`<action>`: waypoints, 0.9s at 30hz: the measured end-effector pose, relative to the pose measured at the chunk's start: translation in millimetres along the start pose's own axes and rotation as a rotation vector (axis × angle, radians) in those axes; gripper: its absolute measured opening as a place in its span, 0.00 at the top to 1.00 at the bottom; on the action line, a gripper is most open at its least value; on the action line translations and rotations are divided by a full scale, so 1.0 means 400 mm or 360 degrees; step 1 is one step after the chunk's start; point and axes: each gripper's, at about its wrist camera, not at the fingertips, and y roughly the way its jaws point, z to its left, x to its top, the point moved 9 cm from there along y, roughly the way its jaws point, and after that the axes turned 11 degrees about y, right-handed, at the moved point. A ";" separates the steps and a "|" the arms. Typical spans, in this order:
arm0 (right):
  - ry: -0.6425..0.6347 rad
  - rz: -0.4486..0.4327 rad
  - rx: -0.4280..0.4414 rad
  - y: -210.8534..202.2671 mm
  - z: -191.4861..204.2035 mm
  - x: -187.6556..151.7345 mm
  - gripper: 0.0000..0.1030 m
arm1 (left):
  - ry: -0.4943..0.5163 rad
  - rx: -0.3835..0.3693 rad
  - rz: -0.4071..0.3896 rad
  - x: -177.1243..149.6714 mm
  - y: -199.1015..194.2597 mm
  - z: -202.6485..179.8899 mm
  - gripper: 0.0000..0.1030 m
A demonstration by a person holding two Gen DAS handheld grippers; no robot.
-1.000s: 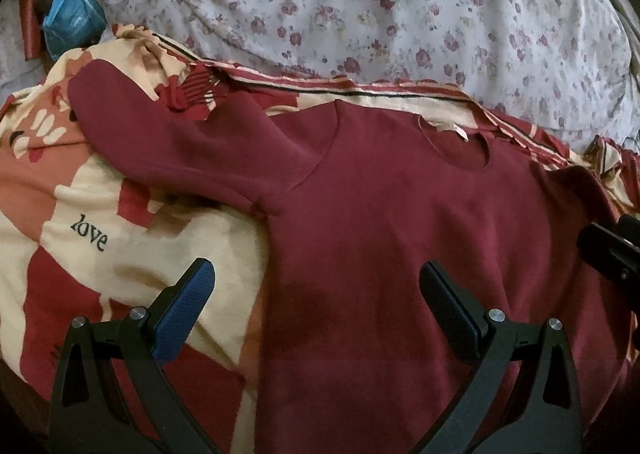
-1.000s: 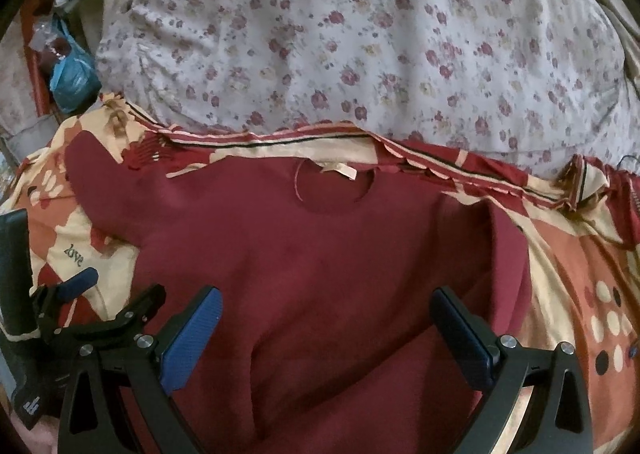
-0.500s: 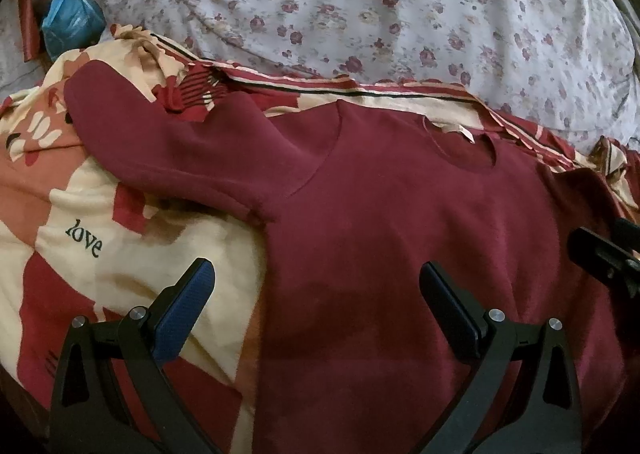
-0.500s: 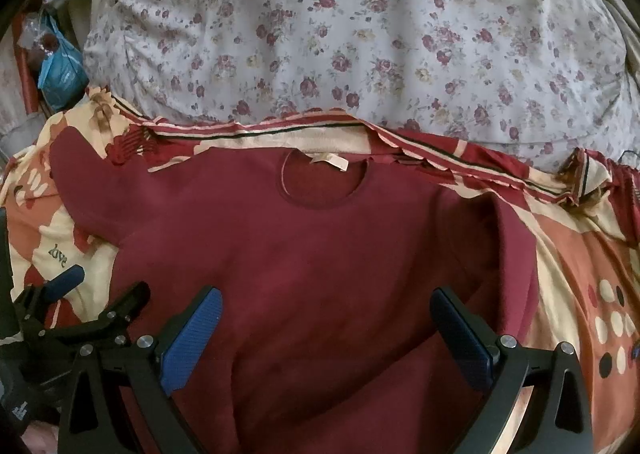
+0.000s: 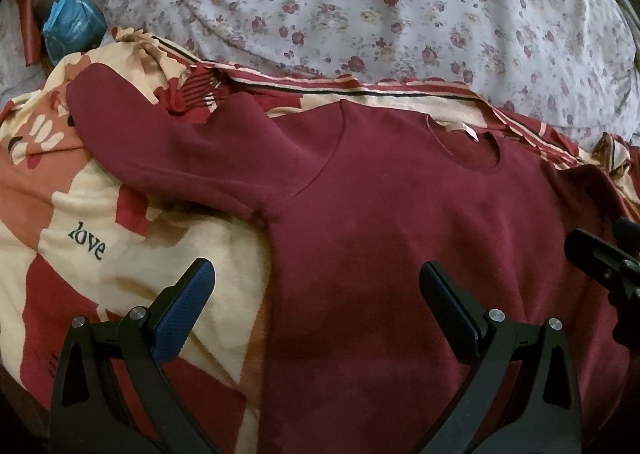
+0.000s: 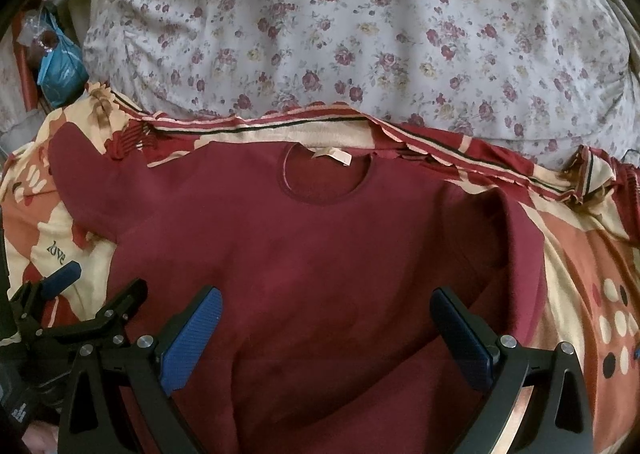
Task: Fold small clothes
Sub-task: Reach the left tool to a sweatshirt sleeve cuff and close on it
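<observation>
A dark red sweatshirt (image 6: 304, 254) of soft, matte knit lies spread front-up on a patterned blanket (image 5: 132, 238), its round neckline (image 6: 324, 178) toward the far side, a pale label showing inside the collar. One long sleeve (image 5: 172, 158) stretches out straight to the left, thick and rounded at the cuff; the other sleeve (image 6: 516, 254) is bent and lies along the body's right edge, a soft ridge of cloth. The blanket is cream, red and orange in blocky shapes, with the word "love" printed on it and dots on its right part. Beyond it bulges a white quilt with small rose flowers (image 6: 360, 42), wrinkled and puffy.

The left gripper (image 5: 316, 294) hovers over the sweatshirt's left side seam, fingers spread wide and holding nothing. The right gripper (image 6: 326, 318) hangs above the lower body of the garment, its ribbed blue pads (image 6: 196, 334) likewise wide apart and empty.
</observation>
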 end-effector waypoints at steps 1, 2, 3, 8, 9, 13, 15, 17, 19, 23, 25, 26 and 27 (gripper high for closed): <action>0.0000 0.0002 0.0002 0.001 0.000 -0.001 0.00 | -0.0001 0.0003 0.0000 0.000 0.000 0.001 0.01; -0.0002 0.0003 0.0002 0.002 0.001 -0.001 0.00 | 0.0000 0.0006 0.0001 0.000 0.001 0.003 0.01; -0.0003 0.0004 0.0001 0.003 0.001 -0.001 0.00 | 0.0002 0.0010 0.0001 0.000 0.002 0.004 0.01; -0.0007 0.0017 -0.0001 0.013 0.001 -0.002 0.00 | -0.0001 0.0019 0.0009 -0.001 0.008 0.013 0.01; -0.0008 0.0021 -0.0002 0.015 0.001 -0.002 0.00 | -0.0003 0.0018 0.0009 -0.001 0.009 0.013 0.01; -0.0004 0.0028 0.0000 0.023 0.000 -0.004 0.00 | 0.0007 0.0024 0.0009 -0.001 0.012 0.012 0.01; -0.0004 0.0029 -0.0003 0.024 0.000 -0.004 0.00 | 0.0010 0.0026 0.0013 0.000 0.014 0.012 0.01; -0.0001 0.0035 0.0000 0.027 -0.001 -0.006 0.00 | 0.0012 0.0029 0.0016 -0.001 0.015 0.011 0.01; 0.0001 0.0039 0.0001 0.030 -0.003 -0.008 0.00 | 0.0010 0.0032 0.0018 -0.001 0.016 0.011 0.01; 0.0001 0.0043 0.0002 0.032 -0.004 -0.010 0.00 | 0.0007 0.0032 0.0015 0.000 0.014 0.011 0.01; 0.0003 0.0043 0.0003 0.032 -0.003 -0.010 0.00 | 0.0013 0.0034 0.0012 0.000 0.013 0.010 0.01; 0.0003 0.0043 0.0003 0.032 -0.003 -0.010 0.00 | 0.0015 0.0035 0.0012 0.001 0.014 0.010 0.01; 0.0001 0.0044 0.0004 0.032 -0.003 -0.011 0.00 | 0.0016 0.0034 0.0012 0.001 0.014 0.011 0.01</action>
